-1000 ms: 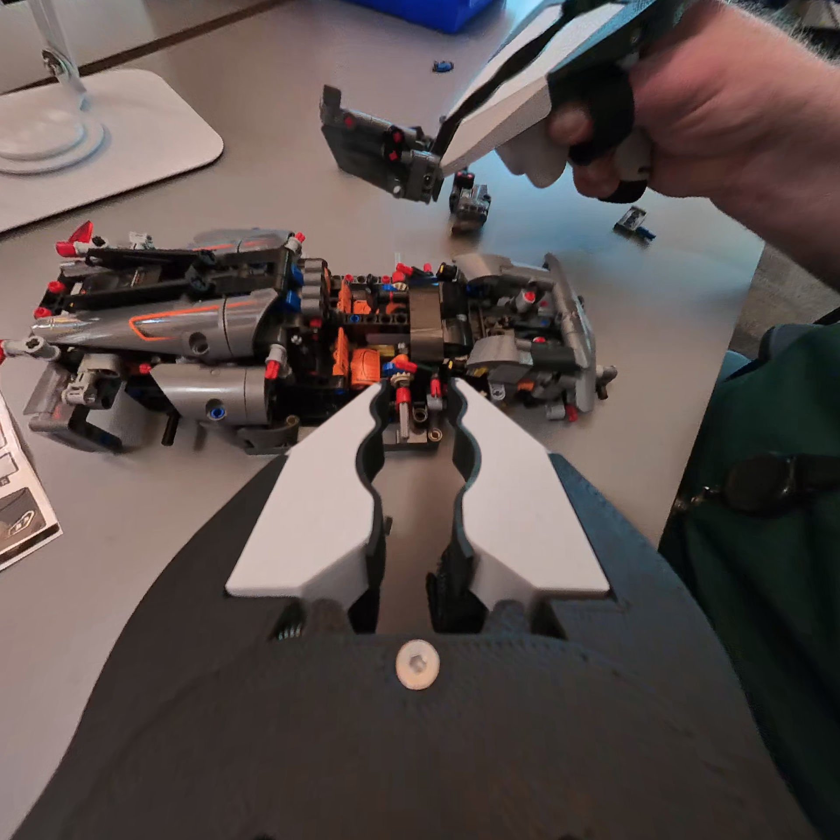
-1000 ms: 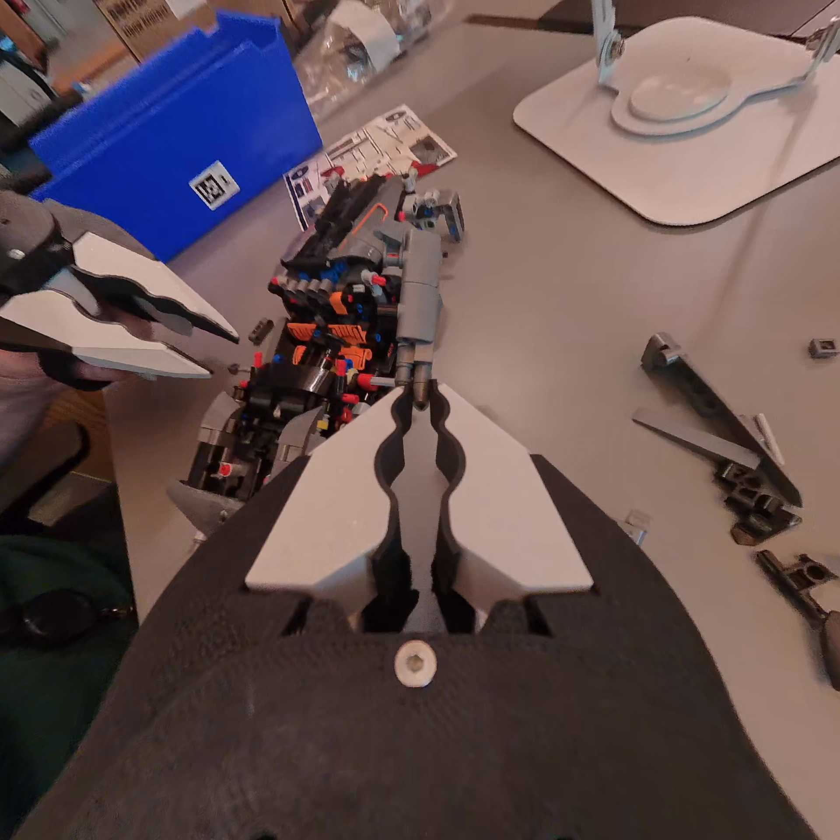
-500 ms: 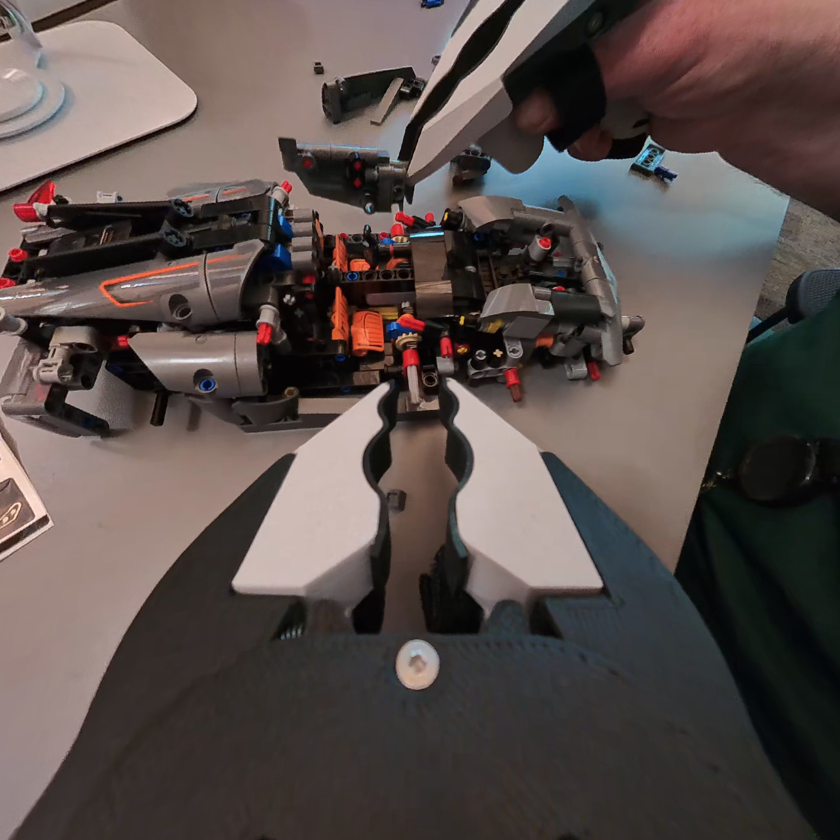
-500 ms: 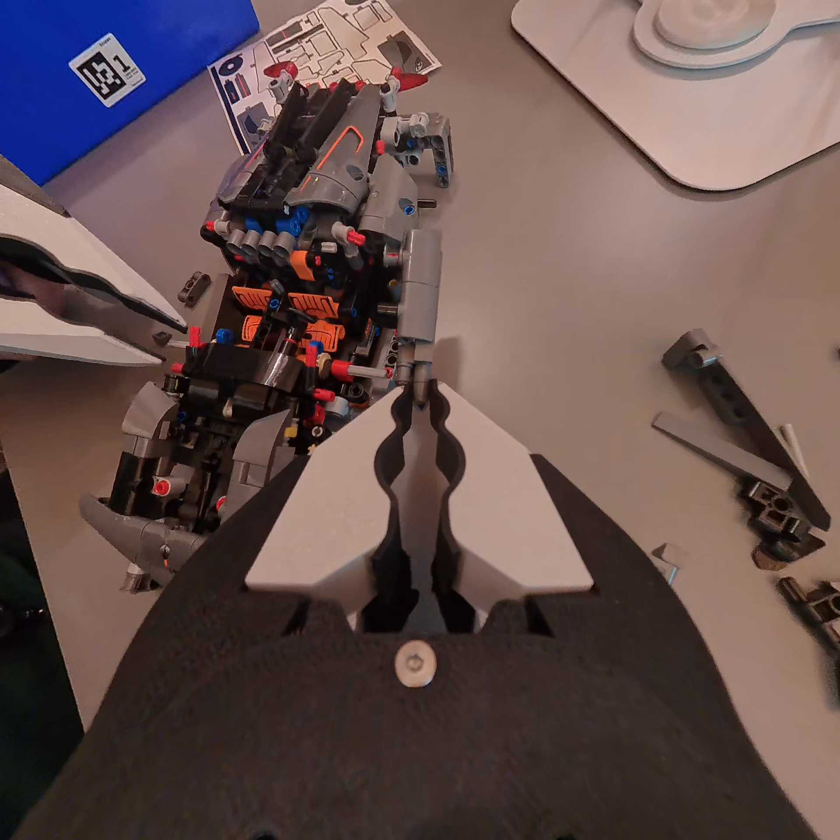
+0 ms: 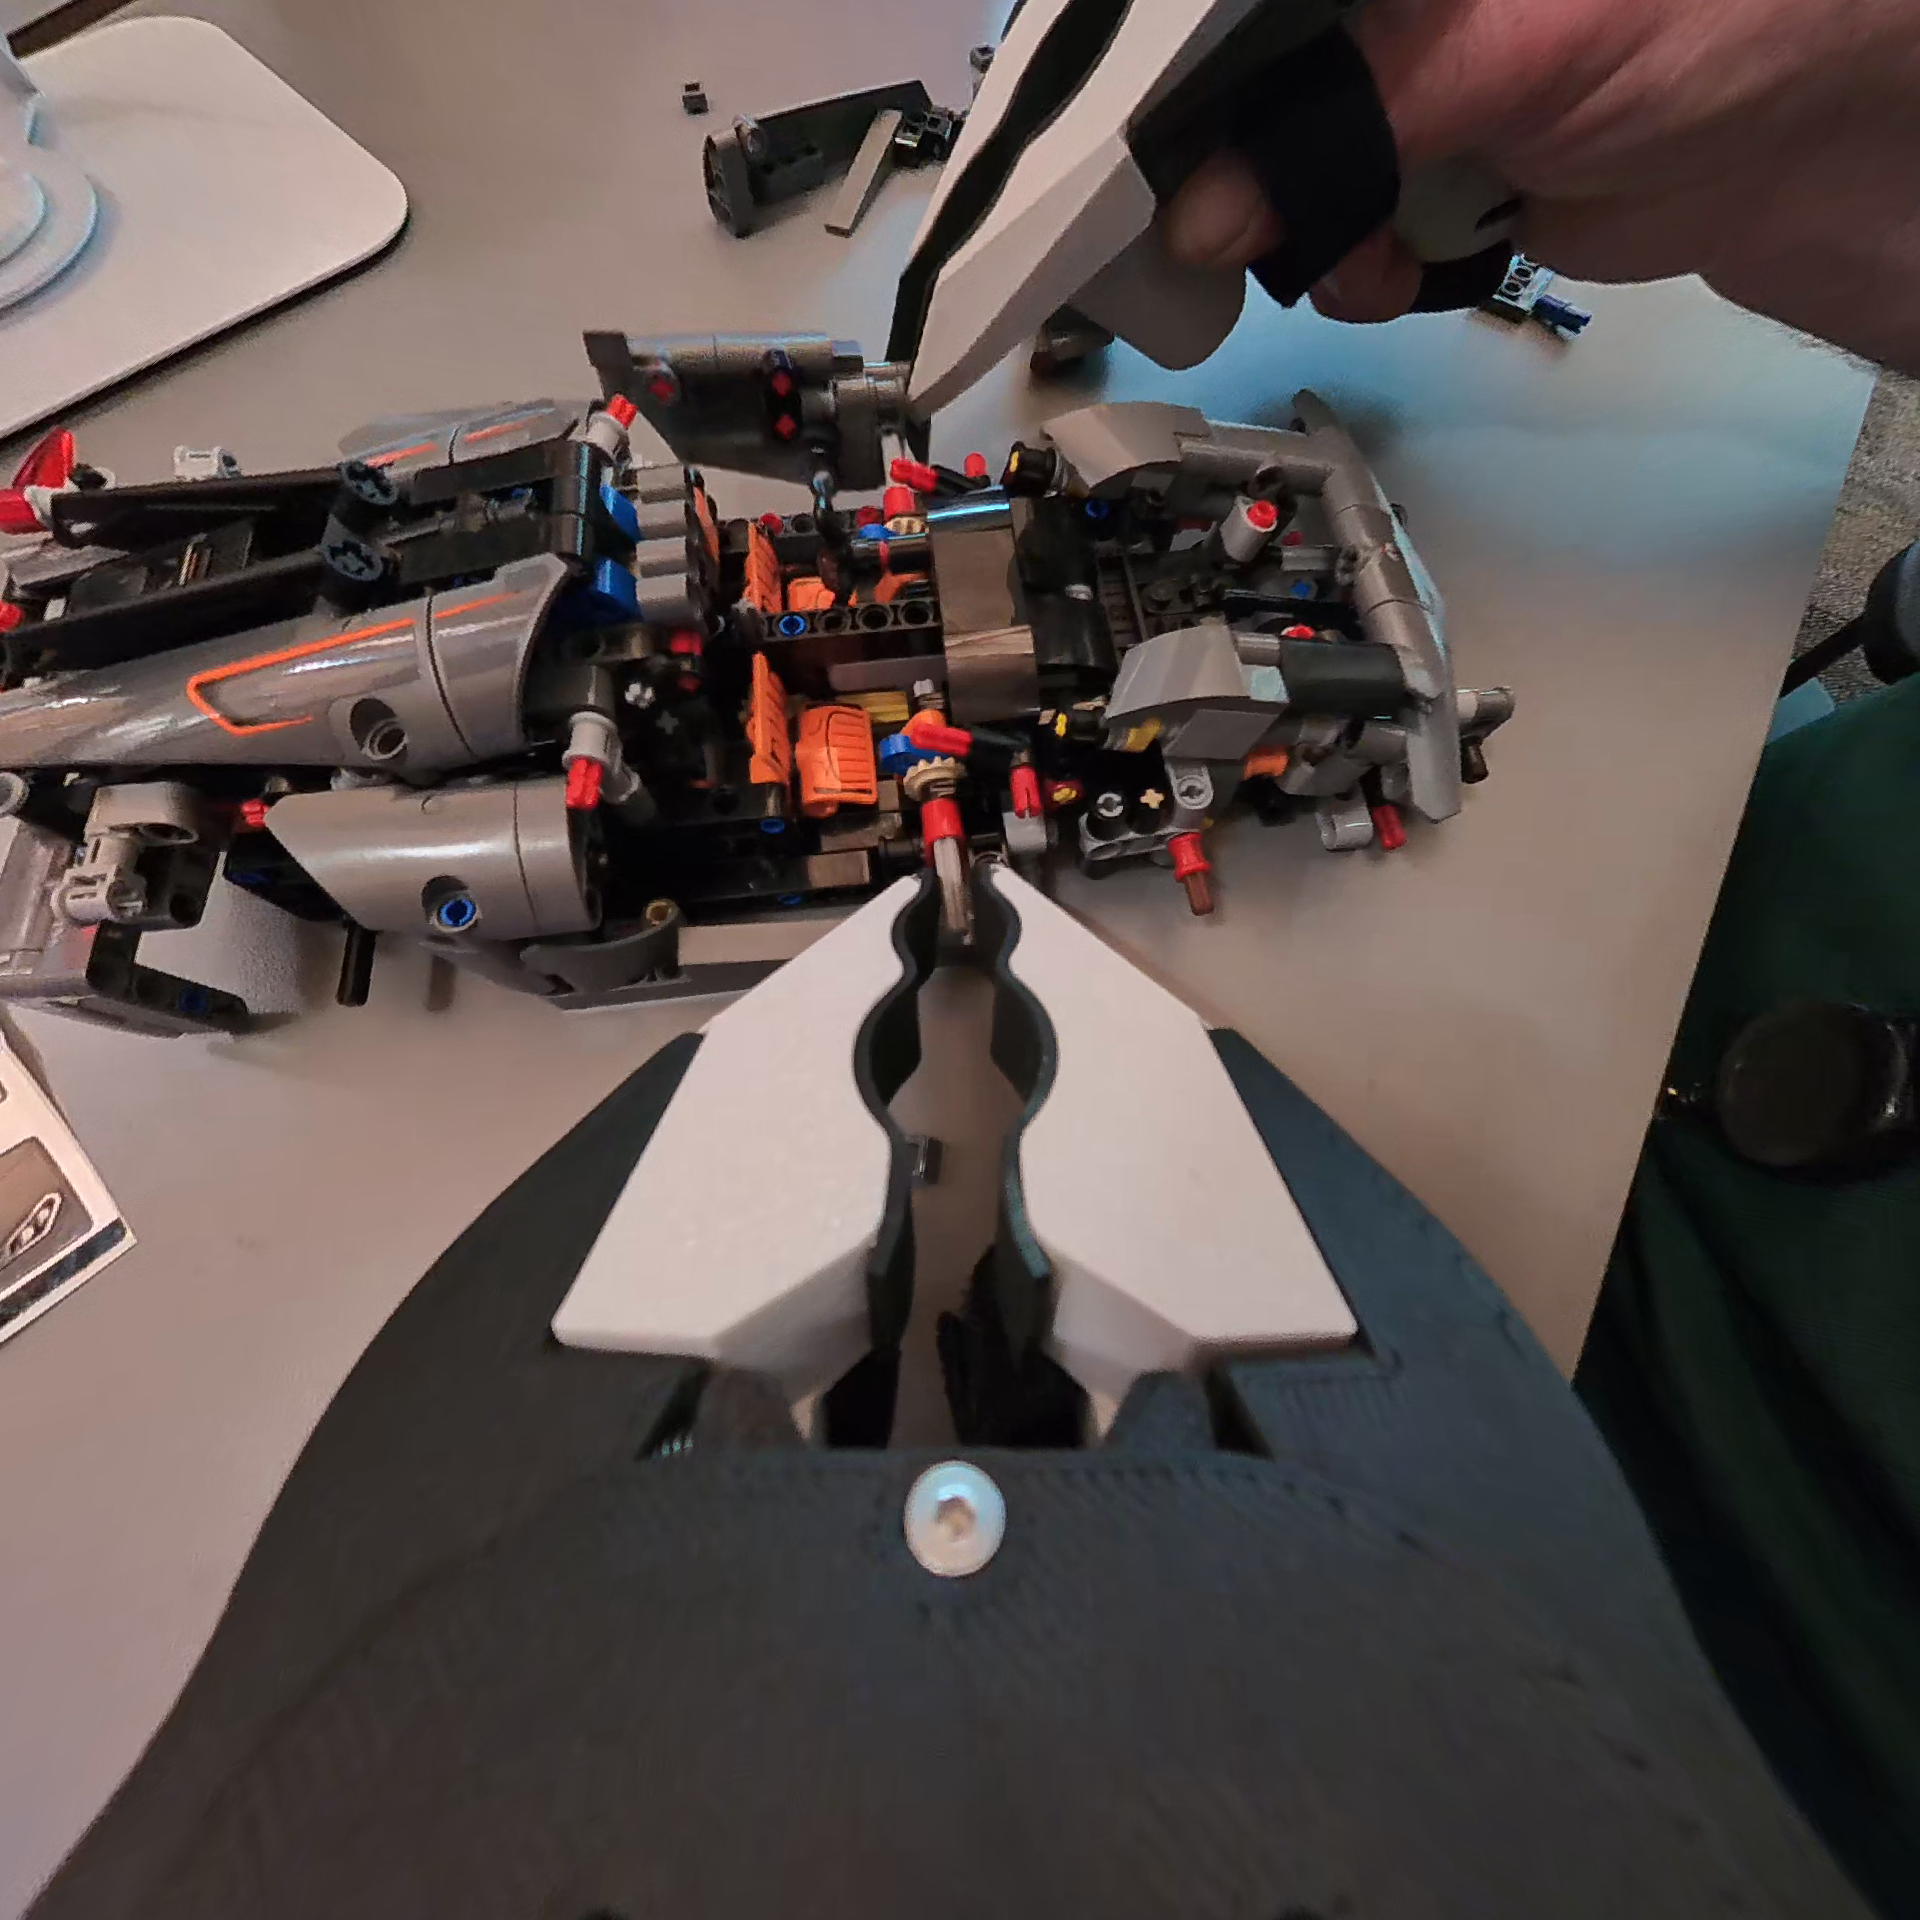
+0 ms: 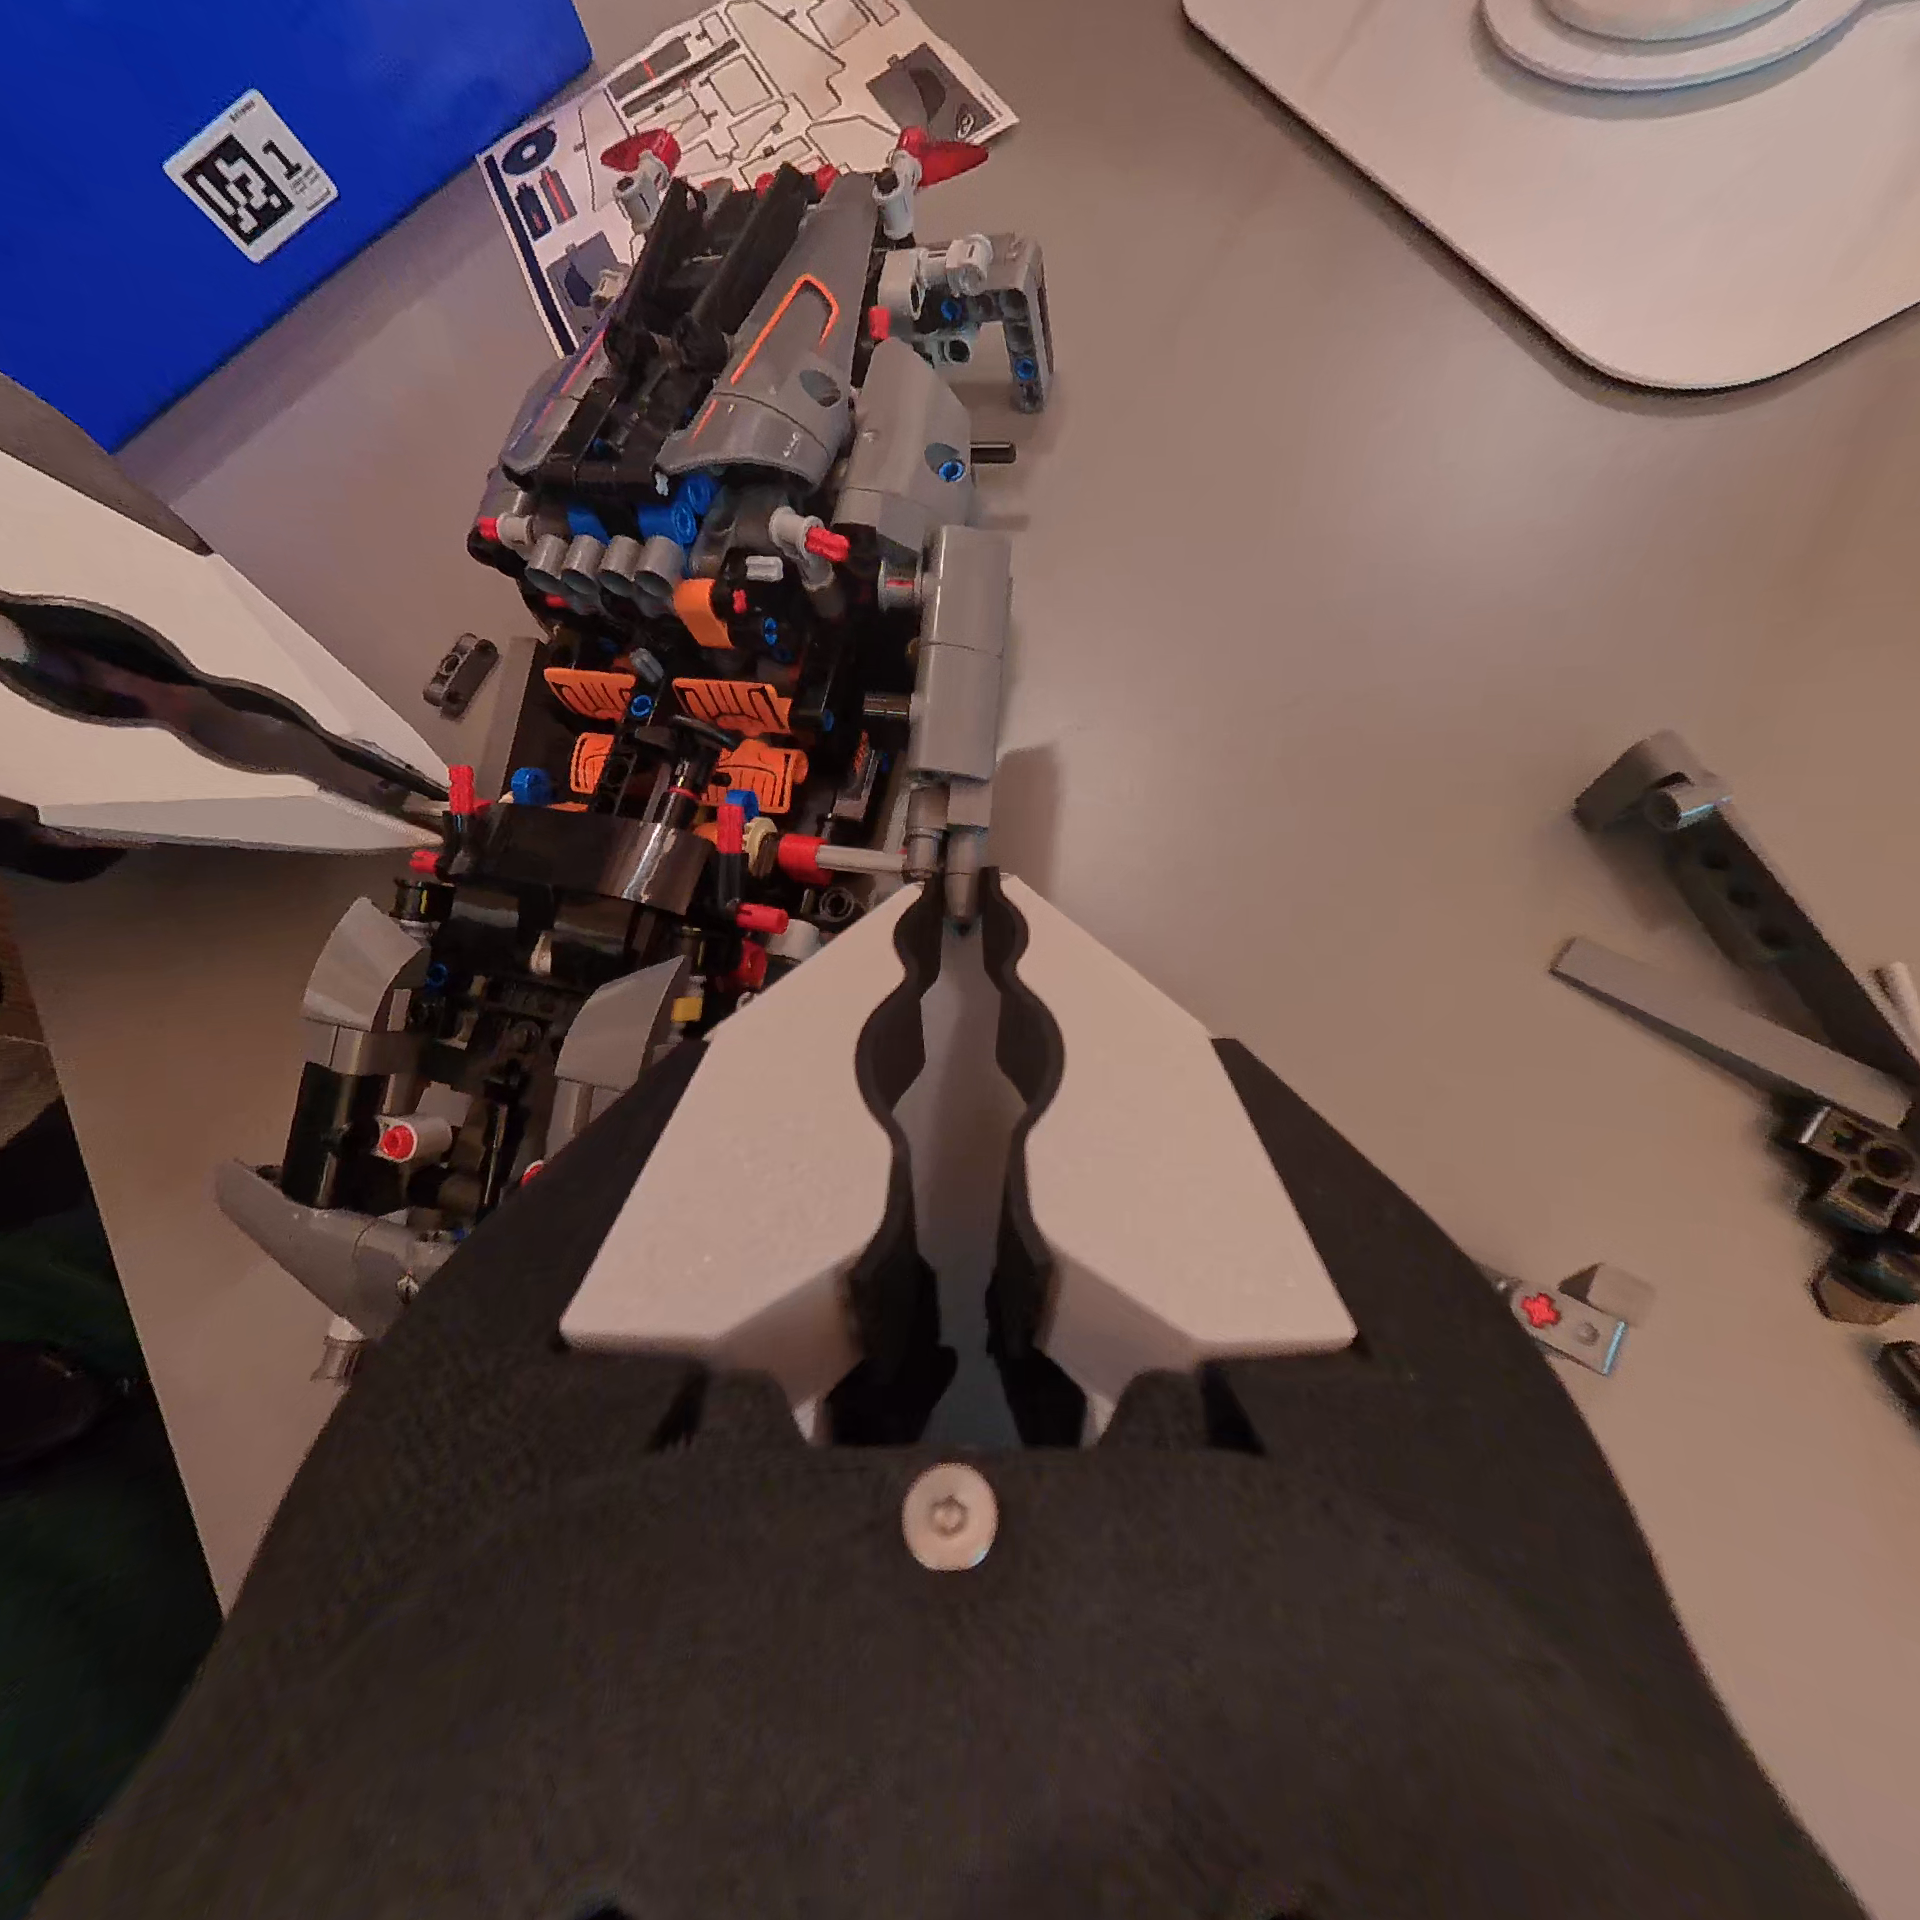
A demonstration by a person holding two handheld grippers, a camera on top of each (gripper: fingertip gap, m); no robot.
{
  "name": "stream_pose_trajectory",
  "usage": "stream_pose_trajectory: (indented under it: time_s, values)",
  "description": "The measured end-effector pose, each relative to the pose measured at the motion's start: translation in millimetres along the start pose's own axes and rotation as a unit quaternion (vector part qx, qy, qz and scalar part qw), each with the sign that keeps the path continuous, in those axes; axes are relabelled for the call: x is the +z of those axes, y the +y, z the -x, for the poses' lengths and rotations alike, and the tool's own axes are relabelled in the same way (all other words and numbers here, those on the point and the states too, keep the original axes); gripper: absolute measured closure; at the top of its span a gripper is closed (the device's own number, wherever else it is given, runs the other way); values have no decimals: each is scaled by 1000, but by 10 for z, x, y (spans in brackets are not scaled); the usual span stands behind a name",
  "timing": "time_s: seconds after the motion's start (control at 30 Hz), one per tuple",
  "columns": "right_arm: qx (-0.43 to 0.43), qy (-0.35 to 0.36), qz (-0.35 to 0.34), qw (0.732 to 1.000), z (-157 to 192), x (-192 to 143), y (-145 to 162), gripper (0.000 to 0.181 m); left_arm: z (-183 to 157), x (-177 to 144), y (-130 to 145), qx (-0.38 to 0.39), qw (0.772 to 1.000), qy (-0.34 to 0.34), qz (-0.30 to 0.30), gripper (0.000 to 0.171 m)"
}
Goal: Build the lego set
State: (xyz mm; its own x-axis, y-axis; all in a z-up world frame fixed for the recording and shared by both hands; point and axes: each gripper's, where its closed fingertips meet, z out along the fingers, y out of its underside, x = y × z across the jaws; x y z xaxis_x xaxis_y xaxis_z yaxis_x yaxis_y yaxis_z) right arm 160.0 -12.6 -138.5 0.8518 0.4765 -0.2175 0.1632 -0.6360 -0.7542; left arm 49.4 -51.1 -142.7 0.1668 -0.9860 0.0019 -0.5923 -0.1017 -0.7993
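Observation:
A half-built grey, black and orange lego car lies on the grey table; it also shows in the right wrist view. My left gripper is shut on a grey axle that sticks out of the car's near side. My right gripper is shut on the end of a grey panel sub-assembly and holds it against the car's side. In the left wrist view this panel sits at the car's far edge under the right gripper. The left gripper shows at the car's opposite side.
Loose dark grey parts lie to the right, with a small grey piece with a red pin. A blue bin and an instruction sheet are behind the car. A white stand base is far right. The table edge is beside a person in green. Across from one pair of fingers to the other is roughly 12 centimetres.
The right gripper has carried the grey panel down from above the table to the car's side. The left gripper has moved in and closed on the axle at the other side.

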Motion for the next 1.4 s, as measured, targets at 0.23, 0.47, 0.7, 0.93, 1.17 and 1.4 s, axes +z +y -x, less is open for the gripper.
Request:
stream_pose_trajectory:
  time_s: [0.23, 0.47, 0.7, 0.93, 1.17, 1.4]
  values:
    - [-20, 24, 8, 999, 19, -2, -6, 176, -10, 17, -8, -9, 1000, 5, 1, 167]
    - [-56, 60, 24, 996, 42, 4, -22, 176, -15, 38, -20, -7, 1000, 4, 1, 167]
    - [-50, 56, 23, 997, 68, 24, -31, 176, -33, 49, -26, -3, 1000, 8, 2, 167]
    - [-46, 47, 20, 998, 65, 29, -34, 176, -98, -31, -5, -12, 1000, 26, -8, 151]
    - [-48, 47, 24, 997, 64, 29, -33, 176, -57, 39, 53, -6, 1000, 8, 21, 165]
    - [-83, 81, 35, 993, 58, 26, -50, 176, -53, 50, 50, 0, 1000, 4, 23, 169]
